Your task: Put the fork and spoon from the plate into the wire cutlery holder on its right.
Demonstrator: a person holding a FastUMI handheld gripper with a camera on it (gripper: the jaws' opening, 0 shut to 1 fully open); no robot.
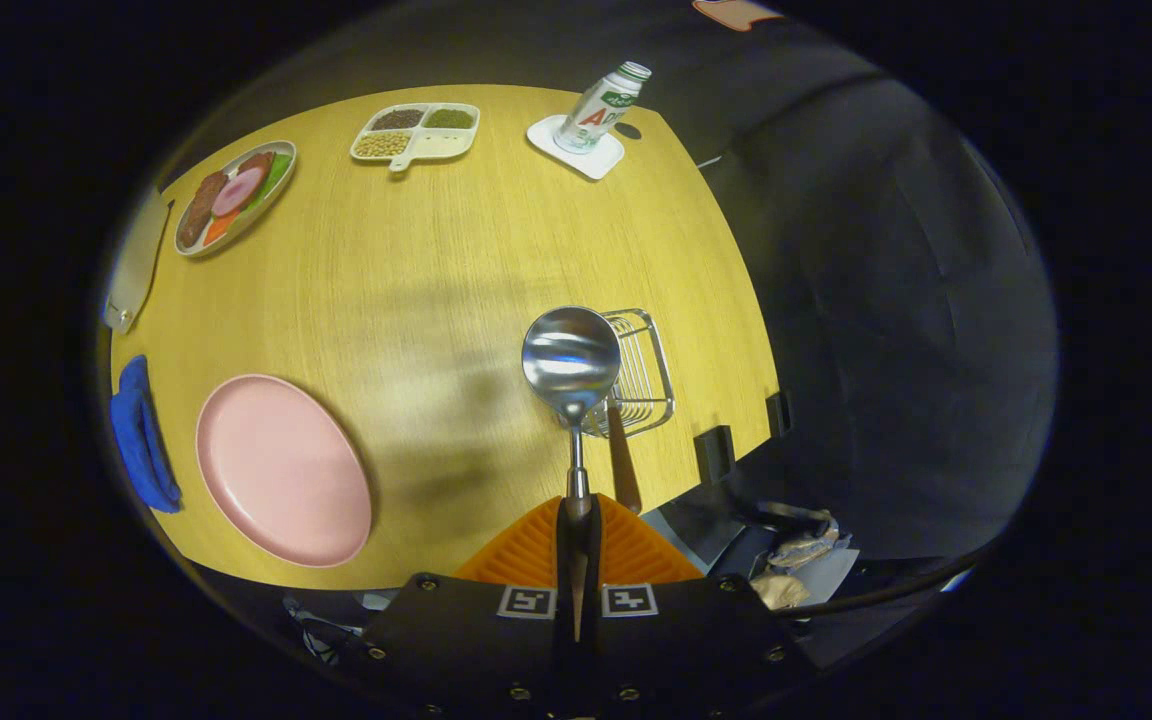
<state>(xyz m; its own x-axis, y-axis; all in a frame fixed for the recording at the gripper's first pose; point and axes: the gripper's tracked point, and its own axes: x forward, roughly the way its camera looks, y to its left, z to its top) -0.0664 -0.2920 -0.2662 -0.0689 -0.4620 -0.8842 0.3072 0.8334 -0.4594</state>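
My gripper [577,512] is shut on the handle of a metal spoon [571,360], held high above the wooden table. The spoon's bowl points away from me and overlaps the left side of the wire cutlery holder [641,375], which stands near the table's right edge. A brown wooden handle [621,460], the fork's as far as I can tell, sticks out of the holder toward me; its head is hidden. The pink plate [281,468] lies bare to the left of the fingers.
A blue cloth [141,435] lies left of the plate. Far back stand a dish of sliced food [234,195], a divided tray of beans [416,132] and a bottle [601,105] on a white coaster. The table's edge [736,300] runs just right of the holder.
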